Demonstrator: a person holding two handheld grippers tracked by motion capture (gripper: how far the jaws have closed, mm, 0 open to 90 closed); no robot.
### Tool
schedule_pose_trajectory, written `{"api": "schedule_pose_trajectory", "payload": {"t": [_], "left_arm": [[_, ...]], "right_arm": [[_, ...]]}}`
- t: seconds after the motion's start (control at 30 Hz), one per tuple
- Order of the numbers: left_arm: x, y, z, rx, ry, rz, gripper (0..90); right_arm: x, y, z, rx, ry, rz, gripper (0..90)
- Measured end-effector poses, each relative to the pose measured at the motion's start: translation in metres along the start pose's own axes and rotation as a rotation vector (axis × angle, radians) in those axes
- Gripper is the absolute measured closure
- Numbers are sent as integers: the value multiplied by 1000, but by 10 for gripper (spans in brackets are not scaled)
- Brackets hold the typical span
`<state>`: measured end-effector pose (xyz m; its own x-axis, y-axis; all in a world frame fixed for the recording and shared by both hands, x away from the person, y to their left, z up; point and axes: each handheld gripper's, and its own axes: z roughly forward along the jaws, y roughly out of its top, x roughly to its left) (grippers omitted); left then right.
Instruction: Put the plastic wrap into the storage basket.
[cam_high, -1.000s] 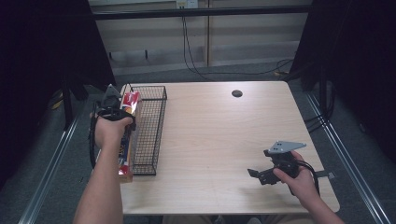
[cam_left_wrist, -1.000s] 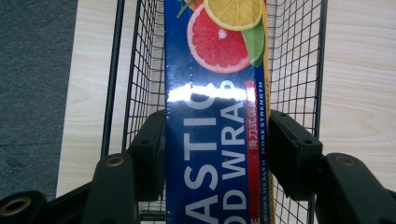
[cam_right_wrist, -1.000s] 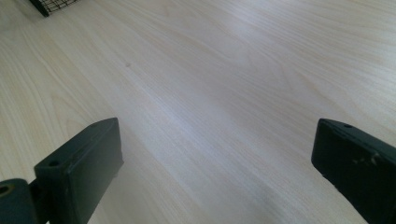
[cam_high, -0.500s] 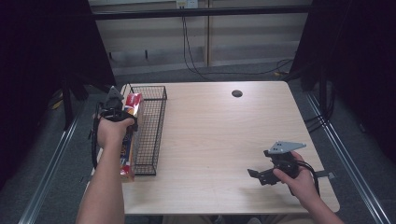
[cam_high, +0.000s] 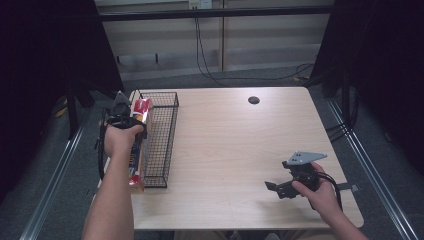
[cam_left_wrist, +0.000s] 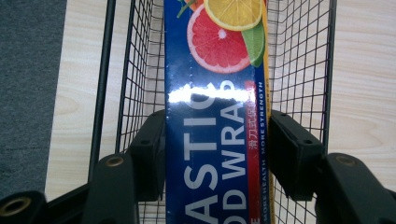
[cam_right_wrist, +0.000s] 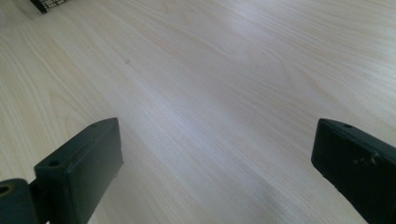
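A: What is taking up the most room?
B: The table (cam_high: 225, 140), pale wood, with a dark round hole (cam_high: 253, 100) near its far edge.

A: And next in size?
B: A black wire basket (cam_high: 161, 135) is sitting along the table's left side.

A: Where is the box lying?
B: The box (cam_left_wrist: 215, 116), blue with citrus slices and "FOOD WRAP" lettering, is running lengthwise at the basket's left side, over its wire mesh. Whether it is resting on the mesh or being held just above it, I cannot tell.

A: What is gripping it?
B: The left gripper (cam_left_wrist: 217, 149) is clamping the box, one jaw pressing each long side.

A: And the other one?
B: The right gripper (cam_right_wrist: 215, 163) is hanging low over bare table near the front right corner, jaws spread wide, grasping nothing.
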<state>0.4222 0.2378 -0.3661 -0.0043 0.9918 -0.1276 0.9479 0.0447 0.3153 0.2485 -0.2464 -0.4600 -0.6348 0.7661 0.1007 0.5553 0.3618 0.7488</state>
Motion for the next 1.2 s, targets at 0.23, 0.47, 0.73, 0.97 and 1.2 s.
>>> {"api": "schedule_pose_trajectory", "payload": {"t": [0.23,0.47,0.73,0.97,1.2], "left_arm": [[-2,3,2,-7,-5,3,443],[-2,5,5,-6,-10,2,442],[-2,6,10,5,-8,1,440],[-2,7,16,16,-7,3,439],[-3,8,22,26,-5,23,438]], "right_arm": [[1,0,0,4,2,0,15],[0,0,1,6,3,-3,16],[1,-1,2,8,5,-9,16],[1,-1,2,10,0,-8,16],[1,-1,3,8,5,-12,16]]}}
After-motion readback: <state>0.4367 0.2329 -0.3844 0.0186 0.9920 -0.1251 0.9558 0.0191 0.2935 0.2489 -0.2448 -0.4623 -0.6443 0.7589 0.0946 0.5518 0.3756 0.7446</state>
